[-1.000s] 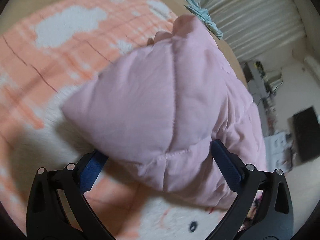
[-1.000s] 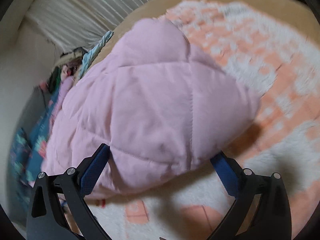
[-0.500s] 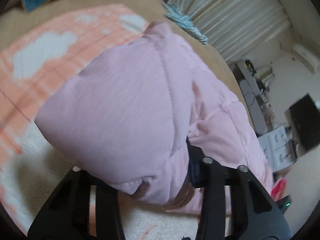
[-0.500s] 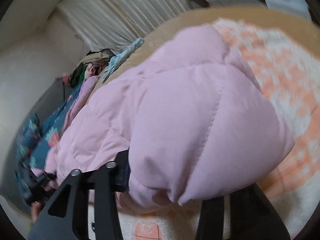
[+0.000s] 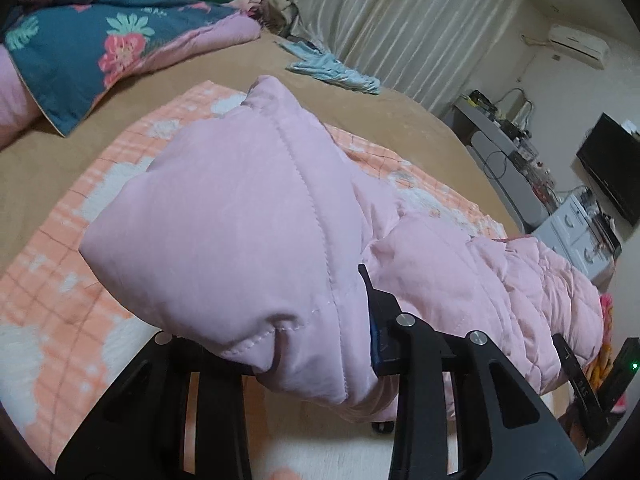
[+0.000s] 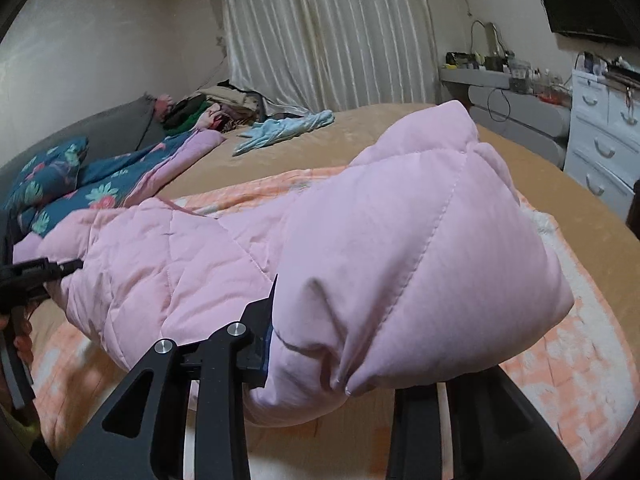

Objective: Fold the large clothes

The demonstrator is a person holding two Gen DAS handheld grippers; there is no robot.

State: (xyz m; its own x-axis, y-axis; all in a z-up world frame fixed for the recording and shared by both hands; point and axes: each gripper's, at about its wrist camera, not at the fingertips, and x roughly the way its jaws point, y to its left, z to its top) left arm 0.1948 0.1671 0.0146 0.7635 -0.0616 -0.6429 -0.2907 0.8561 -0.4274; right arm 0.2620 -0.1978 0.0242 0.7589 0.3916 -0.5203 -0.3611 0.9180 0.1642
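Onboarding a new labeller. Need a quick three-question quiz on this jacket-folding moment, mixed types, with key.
1. True or false: both grippers have the pink quilted jacket between their fingers.
2. What does the jacket hang over? A) bare floor B) orange-and-white blanket C) desk
3. Fill in: the light blue garment lies on the tan bed cover near the ____.

Key
1. True: the left gripper and right gripper each pinch a puffy end, jaws closing.
2. B
3. curtain
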